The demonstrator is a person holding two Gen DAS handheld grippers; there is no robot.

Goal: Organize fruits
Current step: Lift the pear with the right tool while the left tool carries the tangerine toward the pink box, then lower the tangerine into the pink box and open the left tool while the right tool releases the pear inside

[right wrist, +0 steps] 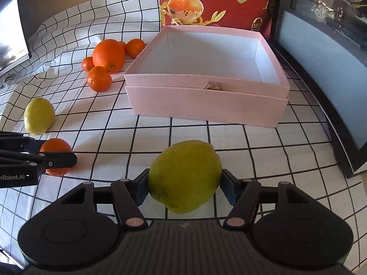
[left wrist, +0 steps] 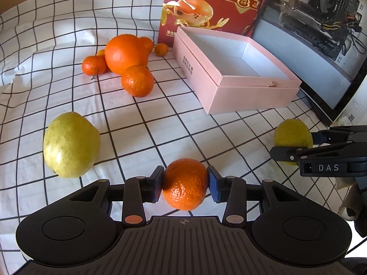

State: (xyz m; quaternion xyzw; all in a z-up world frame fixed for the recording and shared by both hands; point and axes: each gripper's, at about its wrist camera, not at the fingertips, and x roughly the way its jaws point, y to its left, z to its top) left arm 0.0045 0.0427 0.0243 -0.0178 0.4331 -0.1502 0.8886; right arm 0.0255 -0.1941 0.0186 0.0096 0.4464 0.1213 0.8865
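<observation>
Two grippers, each loaded. Left gripper (left wrist: 185, 184): fingers clamped on a mandarin (left wrist: 184, 183), pads on both flanks, the fruit low over the counter (left wrist: 160, 123); whether it rests on the cloth or is just clear of it cannot be told. Right gripper (right wrist: 184, 186): fingers set wide around a lemon (right wrist: 185, 175), touching it on either side, likewise low over the counter. In the left wrist view the right gripper and its lemon sit off to the right, near the front corner of the box.

Middle ground: a second lemon (left wrist: 71, 144) lies loose on the checked cloth, left of the left gripper and well apart from the box.

Further back: the pink box (right wrist: 206, 100) stands open. Its interior shows bare white, no fruit inside as far as either view reaches. To its left, a cluster of citrus lies on the cloth: one large orange (left wrist: 125, 53) with several small mandarins touching or just beside it, the nearest (left wrist: 137, 80) in front. A red carton (left wrist: 211, 6) stands upright behind the box.

Assessment: task at an early stage. Nothing appears boxed. Two fruits are in hand and, in my judgement, bound for the box; the loose lemon and the whole cluster are left to deal with
</observation>
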